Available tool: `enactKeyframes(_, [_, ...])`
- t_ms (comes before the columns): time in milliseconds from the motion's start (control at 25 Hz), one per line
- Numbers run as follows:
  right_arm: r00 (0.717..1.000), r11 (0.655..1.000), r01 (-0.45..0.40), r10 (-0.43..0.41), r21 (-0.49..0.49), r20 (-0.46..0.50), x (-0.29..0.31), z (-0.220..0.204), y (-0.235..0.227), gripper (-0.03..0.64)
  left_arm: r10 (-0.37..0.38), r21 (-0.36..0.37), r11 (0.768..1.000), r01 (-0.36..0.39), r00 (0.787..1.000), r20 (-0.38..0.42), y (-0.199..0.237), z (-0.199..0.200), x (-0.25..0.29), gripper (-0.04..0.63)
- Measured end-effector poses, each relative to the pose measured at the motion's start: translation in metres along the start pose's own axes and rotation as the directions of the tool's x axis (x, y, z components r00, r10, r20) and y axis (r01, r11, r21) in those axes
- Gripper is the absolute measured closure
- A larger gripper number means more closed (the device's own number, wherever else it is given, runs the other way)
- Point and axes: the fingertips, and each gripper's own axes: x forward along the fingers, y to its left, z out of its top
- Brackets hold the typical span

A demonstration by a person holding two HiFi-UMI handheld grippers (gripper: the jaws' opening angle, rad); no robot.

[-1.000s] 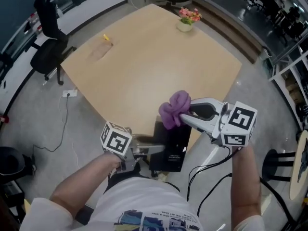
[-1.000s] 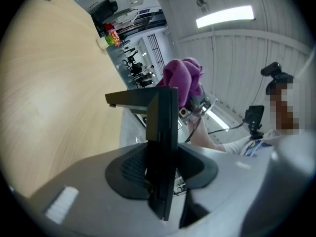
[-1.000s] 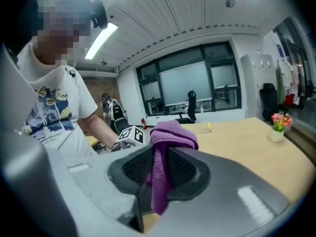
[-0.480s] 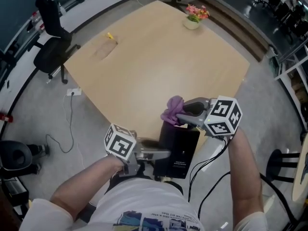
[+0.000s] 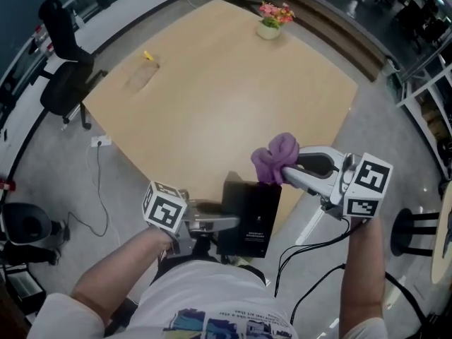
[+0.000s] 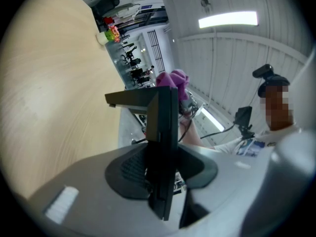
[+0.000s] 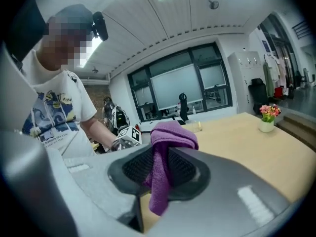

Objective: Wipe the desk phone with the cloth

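The desk phone (image 5: 246,217) is a flat black slab at the near edge of the wooden table (image 5: 212,104). My left gripper (image 5: 224,222) is shut on its left side; in the left gripper view the phone (image 6: 165,117) stands edge-on between the jaws of the left gripper (image 6: 160,169). My right gripper (image 5: 284,171) is shut on a bunched purple cloth (image 5: 275,158), which sits at the phone's far right corner. In the right gripper view the cloth (image 7: 163,152) hangs between the jaws of the right gripper (image 7: 160,174).
A small pot of flowers (image 5: 270,21) stands at the table's far corner, and a yellow object (image 5: 148,56) lies at its far left. A black office chair (image 5: 60,69) is on the floor at left. Black cables (image 5: 311,246) hang under the right gripper.
The right gripper carried the cloth left along the phone's far edge, then back right to its far right corner. The left gripper kept its hold on the phone.
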Motion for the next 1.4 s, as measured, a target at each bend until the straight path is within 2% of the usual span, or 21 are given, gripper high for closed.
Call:
enactKeyframes(120, [1.000,0.999,0.010,-0.010,0.030,-0.016,-0.002,-0.018,0.002,0.529,-0.003,0.013,1.000,0.003,1.000,-0.004,0.001,0.003,-0.001,0.420])
enactKeyframes(240, [0.999,0.993,0.036,-0.032,0.110,-0.032,0.006,-0.045,-0.011,0.529,-0.004,0.017,1.000,0.004,1.000,-0.009,0.000,0.006,-0.001,0.420])
enactKeyframes(480, [0.986,0.967,0.162,-0.151,0.197,-0.068,0.003,-0.086,-0.040,0.529,-0.013,0.023,1.000,0.013,1.000,-0.011,-0.005,0.006,-0.001,0.420])
enactKeyframes(600, [0.975,0.943,0.220,-0.220,0.251,-0.028,-0.008,-0.088,-0.047,0.529,-0.004,0.021,1.000,0.004,1.000,0.006,-0.009,0.011,-0.005,0.420])
enactKeyframes(680, [0.970,0.931,0.229,-0.243,0.285,0.015,-0.017,-0.083,-0.045,0.529,-0.004,0.026,1.000,0.004,1.000,0.023,-0.009,0.017,-0.011,0.420])
enactKeyframes(840, [0.968,0.919,0.187,-0.232,0.348,0.093,-0.022,-0.081,-0.025,0.529,-0.025,0.030,0.999,0.024,0.998,0.053,-0.010,0.030,-0.019,0.420])
enactKeyframes(1080, [0.962,0.906,0.053,-0.159,0.420,0.223,-0.019,-0.081,0.014,0.529,-0.037,0.036,0.999,0.036,0.999,0.039,-0.013,0.036,-0.008,0.420])
enactKeyframes(1240, [0.965,0.901,0.015,-0.126,0.435,0.229,-0.023,-0.095,0.036,0.529,-0.062,0.014,0.998,0.061,0.997,0.049,-0.019,0.037,-0.003,0.420])
enactKeyframes(1400, [0.977,0.892,-0.026,-0.072,0.452,0.198,-0.027,-0.121,0.064,0.529,-0.069,0.034,0.997,0.067,0.996,0.057,-0.027,0.040,0.002,0.420])
